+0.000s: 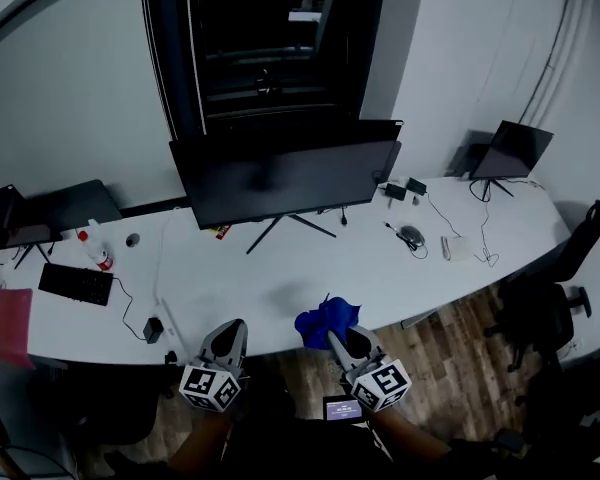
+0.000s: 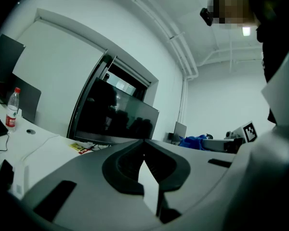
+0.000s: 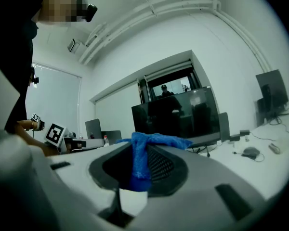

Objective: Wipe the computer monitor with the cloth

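Because the desk (image 1: 280,288) sets the monitor (image 1: 285,178) well apart from both tools, the cloth (image 1: 325,320) should be carried forward and laid flat on the screen, in overlapping strokes. Only the right gripper view shows the right gripper (image 1: 338,343) pinching the cloth between its jaws. Left gripper (image 1: 232,330): pressed together, empty.

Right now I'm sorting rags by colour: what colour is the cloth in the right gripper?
The cloth is blue, clearest in the right gripper view.

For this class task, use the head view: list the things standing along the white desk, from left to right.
small dark screen → water bottle → large monitor → mouse → small monitor
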The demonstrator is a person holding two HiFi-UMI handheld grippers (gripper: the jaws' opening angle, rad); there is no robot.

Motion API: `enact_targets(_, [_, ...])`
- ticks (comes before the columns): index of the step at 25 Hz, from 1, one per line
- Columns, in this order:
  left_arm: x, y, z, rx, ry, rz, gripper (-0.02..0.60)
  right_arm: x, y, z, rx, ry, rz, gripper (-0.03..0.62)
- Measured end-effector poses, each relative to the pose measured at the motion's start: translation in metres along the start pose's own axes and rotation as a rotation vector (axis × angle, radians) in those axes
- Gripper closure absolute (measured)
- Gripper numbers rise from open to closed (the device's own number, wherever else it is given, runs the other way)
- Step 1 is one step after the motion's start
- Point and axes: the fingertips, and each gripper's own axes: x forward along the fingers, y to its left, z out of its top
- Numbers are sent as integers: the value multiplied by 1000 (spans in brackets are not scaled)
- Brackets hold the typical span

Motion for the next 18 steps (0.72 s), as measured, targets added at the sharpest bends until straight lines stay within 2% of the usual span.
enact_targets(4, [33,41,25,88,-10,11,588,60,-6,16,-31,4,41,511])
enact_targets(12, [79,118,60,87,-50,57,588,170,-4,66,-133,-55,129,511])
enact_targets(18, [98,145,69,81,-34,71,588,231,2,131,-193,-170,209,511])
